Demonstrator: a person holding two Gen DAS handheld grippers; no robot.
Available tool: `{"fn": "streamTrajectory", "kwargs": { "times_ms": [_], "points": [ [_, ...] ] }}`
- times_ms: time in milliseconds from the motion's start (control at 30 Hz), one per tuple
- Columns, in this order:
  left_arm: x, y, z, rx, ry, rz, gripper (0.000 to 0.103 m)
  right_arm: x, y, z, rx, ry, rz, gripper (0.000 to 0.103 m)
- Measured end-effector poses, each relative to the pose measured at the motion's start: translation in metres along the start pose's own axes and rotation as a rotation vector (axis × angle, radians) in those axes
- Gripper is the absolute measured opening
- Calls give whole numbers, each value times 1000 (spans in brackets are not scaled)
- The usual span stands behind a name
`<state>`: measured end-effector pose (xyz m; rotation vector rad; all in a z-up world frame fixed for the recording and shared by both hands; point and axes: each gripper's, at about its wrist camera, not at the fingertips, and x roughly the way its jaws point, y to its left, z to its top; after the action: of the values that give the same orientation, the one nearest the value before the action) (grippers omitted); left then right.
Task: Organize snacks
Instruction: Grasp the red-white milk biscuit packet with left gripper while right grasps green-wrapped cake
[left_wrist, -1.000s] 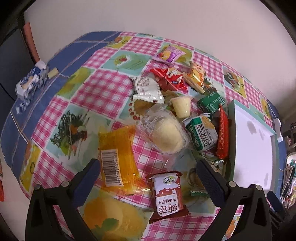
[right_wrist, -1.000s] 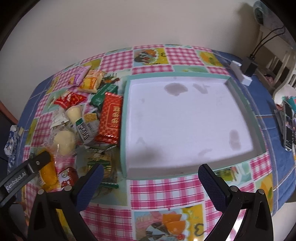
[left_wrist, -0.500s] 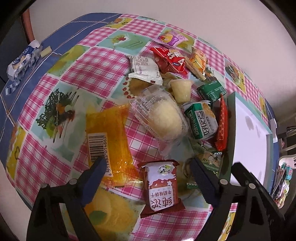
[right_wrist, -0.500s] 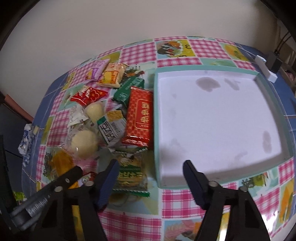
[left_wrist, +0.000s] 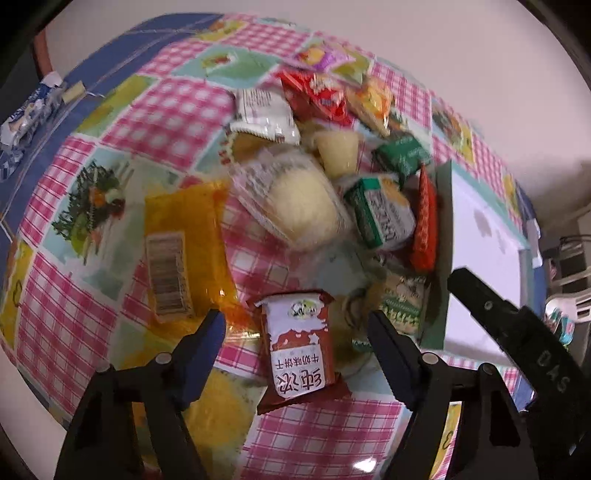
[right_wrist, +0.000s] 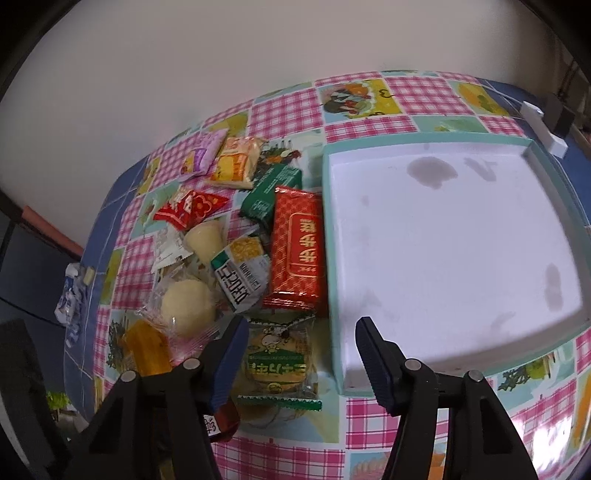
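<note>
A pile of wrapped snacks lies on the checkered tablecloth left of an empty white tray with a teal rim (right_wrist: 436, 142), also in the left wrist view (left_wrist: 443, 236). My left gripper (left_wrist: 297, 326) is open, its fingers either side of a brown-and-white biscuit packet (left_wrist: 299, 347). An orange packet (left_wrist: 183, 254) lies to its left and a clear-wrapped bun (left_wrist: 301, 206) beyond. My right gripper (right_wrist: 301, 341) is open over a green Snoopy cracker packet (right_wrist: 277, 360), next to the tray's left wall. A red packet (right_wrist: 297, 247) leans on that wall.
A blue-and-white wrapper (left_wrist: 26, 110) lies at the table's far left edge. A white charger block (right_wrist: 543, 125) sits behind the tray. The wall runs close behind the table. The right gripper's arm (left_wrist: 517, 332) shows at the right of the left wrist view.
Both grippers have moved down and closer to the snack pile. The right gripper has shifted left from the tray to above the Snoopy packet, and its jaws have narrowed.
</note>
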<state>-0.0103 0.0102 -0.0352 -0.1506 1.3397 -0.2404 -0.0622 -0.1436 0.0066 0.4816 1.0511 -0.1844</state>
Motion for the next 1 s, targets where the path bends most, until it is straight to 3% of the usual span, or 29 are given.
{"fn": "streamTrajectory", "kwargs": {
  "times_ms": [267, 600, 1000],
  "points": [
    [23, 0, 0, -11, 85, 16, 44, 13, 19, -2, -68, 44, 8, 55],
    [19, 30, 10, -131, 64, 18, 43, 35, 25, -8, -117, 110, -58, 53],
    [10, 51, 14, -158, 66, 12, 43, 45, 40, -14, -230, 115, -151, 51]
  ]
}}
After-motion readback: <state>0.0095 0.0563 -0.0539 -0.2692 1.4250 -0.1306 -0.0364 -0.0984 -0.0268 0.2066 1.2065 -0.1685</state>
